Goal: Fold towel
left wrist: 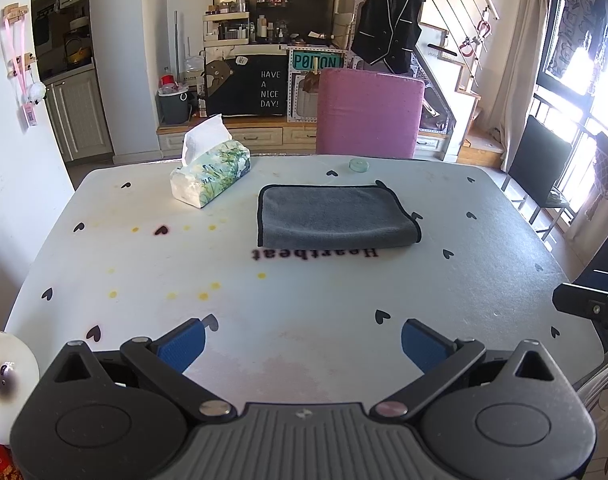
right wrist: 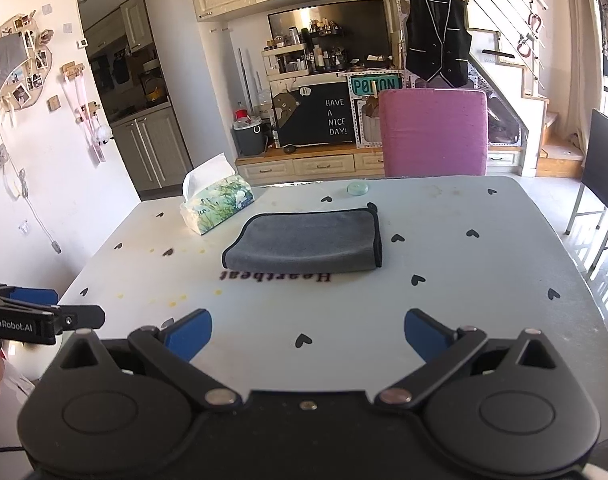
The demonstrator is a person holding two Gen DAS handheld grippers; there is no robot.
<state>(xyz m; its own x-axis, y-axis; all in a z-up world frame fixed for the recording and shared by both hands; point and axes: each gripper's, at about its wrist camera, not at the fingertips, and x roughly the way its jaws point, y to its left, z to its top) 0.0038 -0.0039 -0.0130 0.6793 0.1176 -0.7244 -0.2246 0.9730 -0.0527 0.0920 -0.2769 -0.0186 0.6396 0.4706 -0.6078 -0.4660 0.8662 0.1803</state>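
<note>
The table [left wrist: 104,264] carries the grey towel [left wrist: 336,216] past its middle, already doubled over, its long axis running left to right across both views and its folded edge facing the tongs. A tissue box [left wrist: 212,172] sits to its left, apart. Both the left tongs [left wrist: 304,344] and right tongs [right wrist: 308,336] are spread wide, empty, well short of the towel; neither looks clearly nearer.

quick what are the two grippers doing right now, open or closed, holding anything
Left gripper: open, holding nothing, above the table, short of the towel.
Right gripper: open, holding nothing, also short of the towel.
</note>
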